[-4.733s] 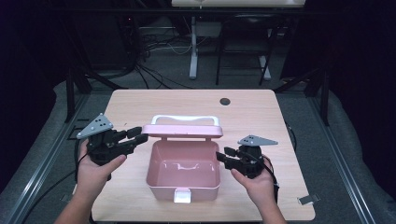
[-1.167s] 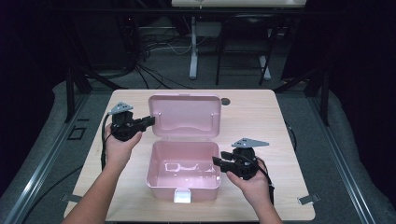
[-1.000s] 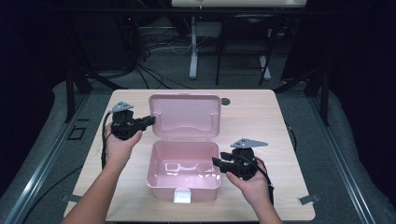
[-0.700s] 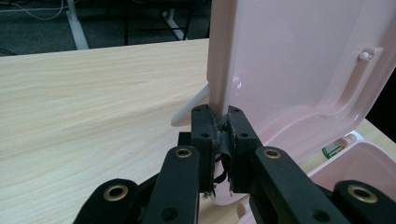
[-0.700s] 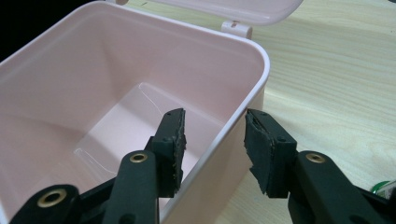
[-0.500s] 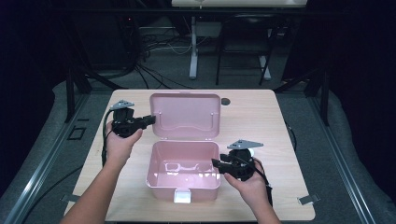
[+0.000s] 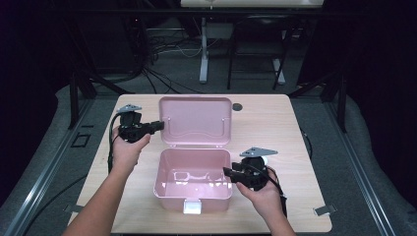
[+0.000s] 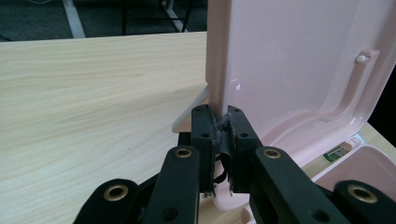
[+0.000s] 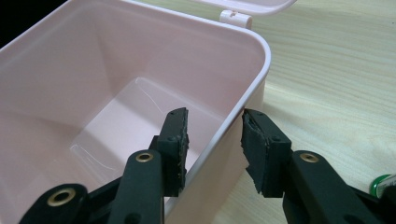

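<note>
From the high view, a pink box (image 7: 193,182) sits open near the front of the table (image 7: 275,128), its lid (image 7: 195,121) now raised upright where, seconds earlier, it lay shut over the box with the handle on top. The left gripper (image 7: 156,126) grips the lid's left edge and props it; the right gripper (image 7: 229,172) is set at the box's right wall, and a small dark disc (image 7: 237,106) lies at the far edge of the table. From the left gripper view, the left gripper's (image 8: 223,125) jaws are clamped narrow on the thin edge of the lid (image 8: 299,60), which stands nearly vertical above the table (image 8: 93,93), the box's (image 8: 359,172) rim showing below at right. From the right gripper view, the right gripper's (image 9: 214,129) jaws straddle the box's (image 9: 116,84) wall near a corner, one inside, one outside; they have just been closing, yet a gap shows on both sides and the pads do not yet press. With the lid up and the box empty, opening looks complete; the right hand appears to be steadying the box.
</note>
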Tool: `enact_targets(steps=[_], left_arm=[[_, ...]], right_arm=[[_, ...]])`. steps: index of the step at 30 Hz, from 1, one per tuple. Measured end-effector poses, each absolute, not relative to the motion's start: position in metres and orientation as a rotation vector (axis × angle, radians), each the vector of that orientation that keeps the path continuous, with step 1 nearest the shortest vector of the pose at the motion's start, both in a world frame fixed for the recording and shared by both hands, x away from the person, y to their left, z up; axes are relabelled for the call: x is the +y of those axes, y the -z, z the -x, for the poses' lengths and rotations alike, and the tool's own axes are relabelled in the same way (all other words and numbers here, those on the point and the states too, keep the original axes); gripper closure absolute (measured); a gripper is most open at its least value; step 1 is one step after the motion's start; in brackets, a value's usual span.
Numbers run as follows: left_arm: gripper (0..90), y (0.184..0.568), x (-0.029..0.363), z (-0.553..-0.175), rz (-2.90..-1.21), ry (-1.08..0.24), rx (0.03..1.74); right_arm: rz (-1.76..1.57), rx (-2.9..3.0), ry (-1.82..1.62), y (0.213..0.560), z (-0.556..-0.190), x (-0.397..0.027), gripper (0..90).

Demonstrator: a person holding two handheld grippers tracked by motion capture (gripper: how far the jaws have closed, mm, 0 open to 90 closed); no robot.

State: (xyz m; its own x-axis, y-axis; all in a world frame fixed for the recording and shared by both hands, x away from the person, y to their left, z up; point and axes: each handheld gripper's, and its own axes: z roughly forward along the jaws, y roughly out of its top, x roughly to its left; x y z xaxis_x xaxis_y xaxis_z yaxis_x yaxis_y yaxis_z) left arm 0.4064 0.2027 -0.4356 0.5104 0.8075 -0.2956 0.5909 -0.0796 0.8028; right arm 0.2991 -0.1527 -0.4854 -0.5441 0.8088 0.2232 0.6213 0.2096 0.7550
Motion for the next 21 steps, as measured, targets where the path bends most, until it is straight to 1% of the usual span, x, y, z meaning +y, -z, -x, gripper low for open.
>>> enact_targets(steps=[14,21], left_arm=[[83.8,0.439,0.206,-0.421,-1.768,-0.173,1.230],[83.7,0.443,0.207,-0.426,-1.752,-0.143,1.258]], right_arm=[[-1.367,2.268,-1.248,0.485,-0.301,-0.154,61.8],[-1.367,2.266,-1.259,0.486,-0.301,-0.155,61.8]])
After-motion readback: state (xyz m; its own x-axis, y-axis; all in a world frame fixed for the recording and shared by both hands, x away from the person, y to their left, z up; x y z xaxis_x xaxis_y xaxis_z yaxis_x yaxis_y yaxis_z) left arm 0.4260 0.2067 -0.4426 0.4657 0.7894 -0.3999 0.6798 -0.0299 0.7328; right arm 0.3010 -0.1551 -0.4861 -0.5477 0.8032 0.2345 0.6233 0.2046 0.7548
